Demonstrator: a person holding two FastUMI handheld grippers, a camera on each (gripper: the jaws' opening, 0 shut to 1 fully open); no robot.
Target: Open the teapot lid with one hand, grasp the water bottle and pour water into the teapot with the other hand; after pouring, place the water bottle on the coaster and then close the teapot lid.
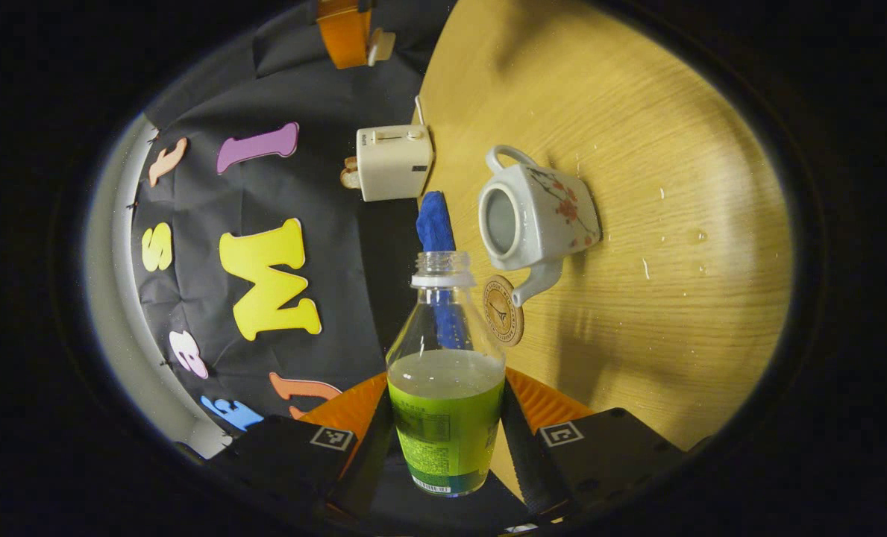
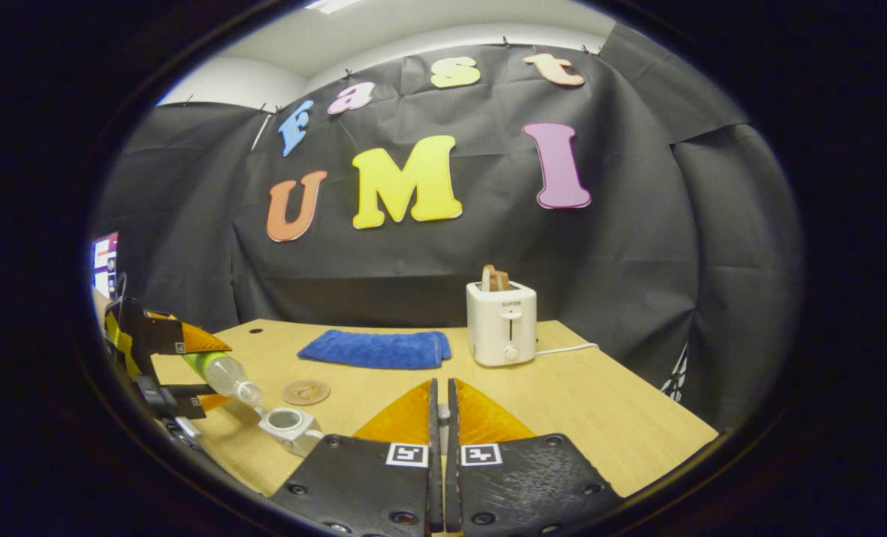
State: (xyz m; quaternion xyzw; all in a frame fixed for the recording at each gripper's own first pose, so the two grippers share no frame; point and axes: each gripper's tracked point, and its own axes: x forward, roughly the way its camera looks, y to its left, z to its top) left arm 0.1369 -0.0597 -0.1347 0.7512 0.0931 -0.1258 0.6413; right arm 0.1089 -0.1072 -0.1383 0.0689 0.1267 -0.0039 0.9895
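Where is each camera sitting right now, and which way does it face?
Left gripper view: rides the left tool, rolled sideways, looking along the water bottle toward the open teapot; its fingers clamp it.
Right gripper view: rides the right tool, level, facing across the table toward the toaster; its fingers closed.
Both share: water bottle, teapot, coaster, blue cloth, toaster.

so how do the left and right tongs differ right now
The left tongs are spread and clamp the water bottle, tilted mouth-first toward the open teapot; the right tongs are closed almost together, with only something small, hard to make out, between the fingers. In the right gripper view the left tongs work by the teapot, while the right ones sit apart, facing the toaster. Both hang over the table.
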